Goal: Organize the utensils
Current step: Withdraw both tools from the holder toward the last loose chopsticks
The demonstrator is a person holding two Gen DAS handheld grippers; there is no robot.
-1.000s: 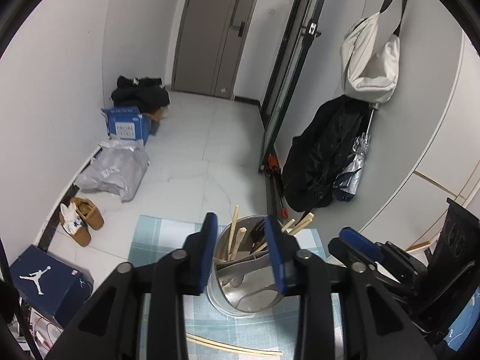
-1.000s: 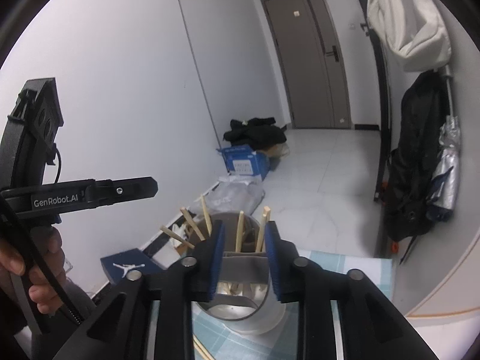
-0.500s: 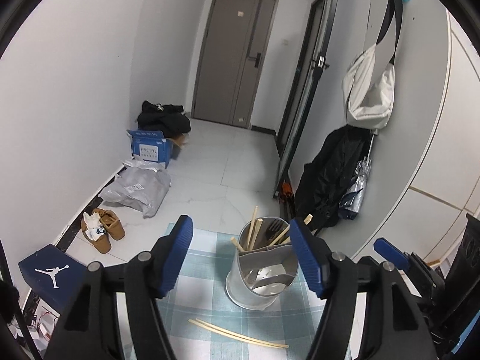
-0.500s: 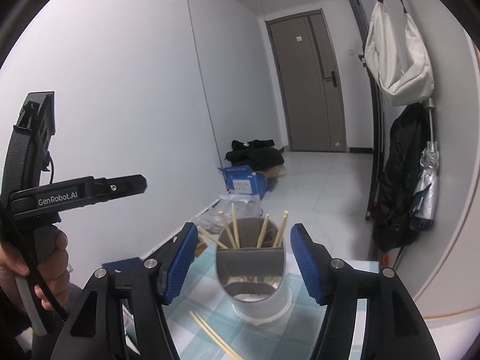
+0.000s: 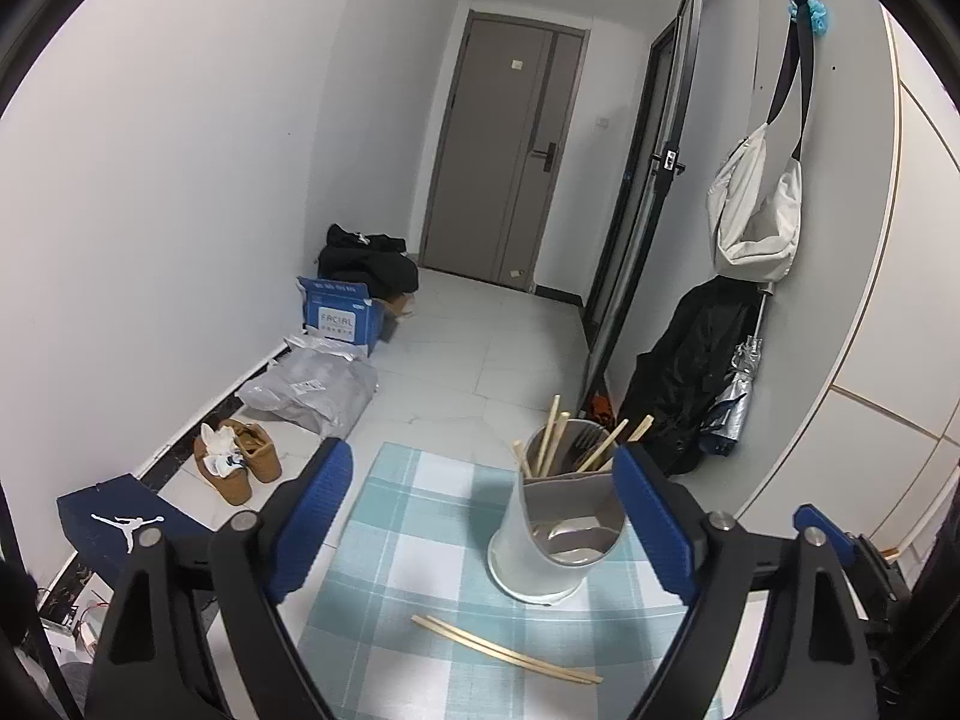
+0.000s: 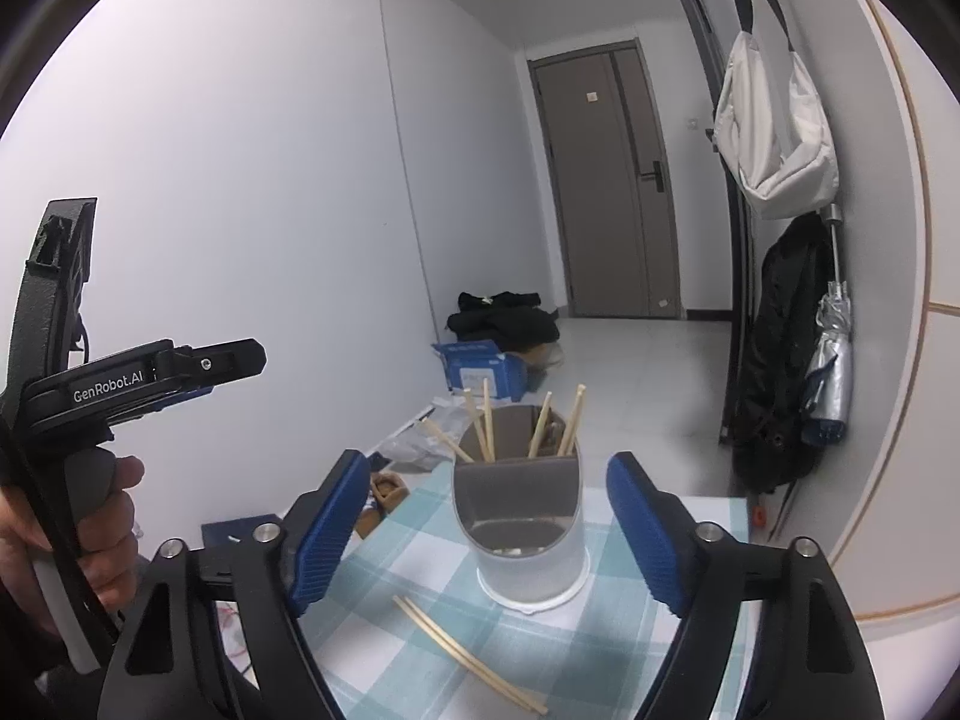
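Note:
A steel utensil holder stands on the blue-checked tablecloth; it also shows in the right wrist view. Several wooden chopsticks and a fork stand in its back compartment; the front compartment holds what looks like a spoon. A pair of chopsticks lies on the cloth in front of the holder, also seen in the right wrist view. My left gripper is open and empty, back from the holder. My right gripper is open and empty, with the holder between its fingers in view.
The other gripper's body and the hand holding it are at the left of the right wrist view. Beyond the table edge are the floor, shoe boxes, shoes, bags and a door. A white bag hangs on the right wall.
Both grippers have opened wide and drawn back and up from the holder. The pair of chopsticks on the cloth has come fully into view.

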